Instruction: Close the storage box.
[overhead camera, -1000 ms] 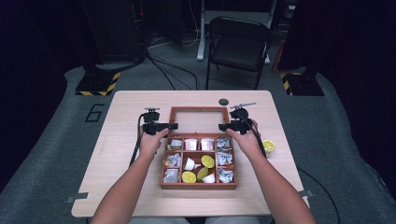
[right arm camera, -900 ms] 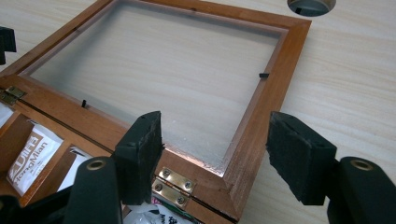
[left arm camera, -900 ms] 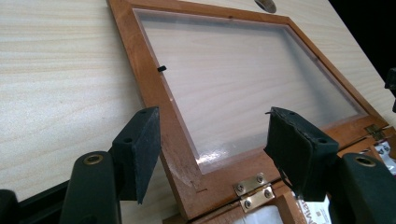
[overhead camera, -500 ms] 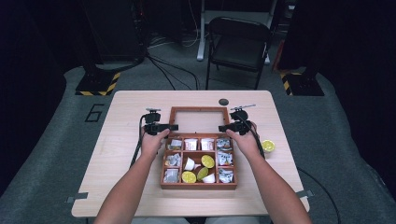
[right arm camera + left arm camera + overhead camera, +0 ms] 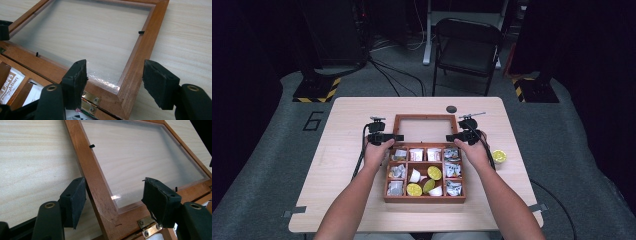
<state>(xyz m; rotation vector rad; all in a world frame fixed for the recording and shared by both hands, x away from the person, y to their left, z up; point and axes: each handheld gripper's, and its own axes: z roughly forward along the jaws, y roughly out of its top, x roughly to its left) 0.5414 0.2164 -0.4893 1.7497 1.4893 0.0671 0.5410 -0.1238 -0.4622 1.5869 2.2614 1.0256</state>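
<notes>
A wooden compartment box [image 5: 387,186] sits mid-table, holding packets, lime halves and small white cups. Its glass-paned lid [image 5: 425,129] lies flat on the table behind it. My left gripper [image 5: 384,136] is at the lid's left hinge corner. In the left gripper view it is open [image 5: 113,200], jaws either side of the lid's side rail [image 5: 87,162], near a brass hinge [image 5: 147,227]. My right gripper [image 5: 462,135] is at the right hinge corner. It too is open [image 5: 115,80], jaws straddling the other rail [image 5: 140,52] above its hinge [image 5: 91,97].
A lime half [image 5: 499,156] lies on the table right of the box, close to the right forearm. A small black disc [image 5: 451,109] rests behind the lid. A folding chair [image 5: 467,45] stands beyond the table's far edge.
</notes>
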